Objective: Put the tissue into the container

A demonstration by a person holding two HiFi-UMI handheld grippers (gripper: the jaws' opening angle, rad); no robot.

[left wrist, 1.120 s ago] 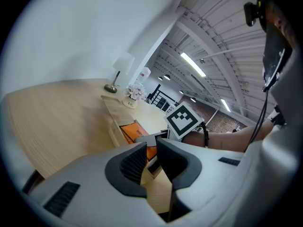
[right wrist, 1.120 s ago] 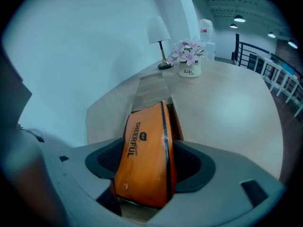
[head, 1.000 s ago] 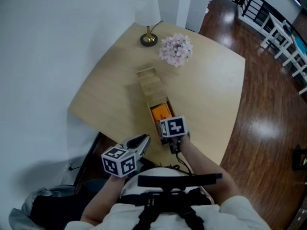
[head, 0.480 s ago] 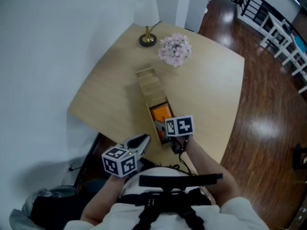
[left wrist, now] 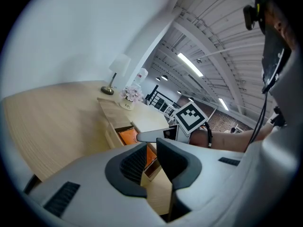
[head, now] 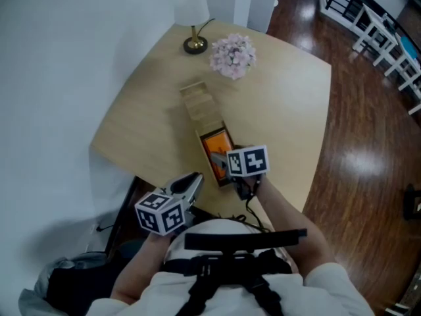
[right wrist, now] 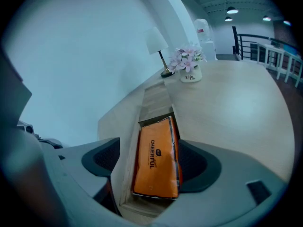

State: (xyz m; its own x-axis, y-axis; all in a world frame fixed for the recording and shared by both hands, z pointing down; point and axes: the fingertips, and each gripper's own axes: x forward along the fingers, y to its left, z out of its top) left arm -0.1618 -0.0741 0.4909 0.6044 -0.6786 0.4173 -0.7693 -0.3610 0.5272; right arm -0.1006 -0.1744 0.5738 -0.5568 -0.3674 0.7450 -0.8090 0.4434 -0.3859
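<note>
Right gripper view: my right claw (right wrist: pixel 151 167) has just been opening, jaws wide apart around tissue (right wrist: pixel 155 145) lying in container (right wrist: pixel 154 103); left claw (left wrist: pixel 151 156) slightly apart, empty.

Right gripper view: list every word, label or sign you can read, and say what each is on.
"CHEERFUL": printed lengthwise on the orange tissue pack, which lies in the wooden container.
Small logo just above that word on the pack: too small to read.
Dark print on the white flower pot: too blurred to read with certainty.
Nothing else in this view carries readable text.
</note>
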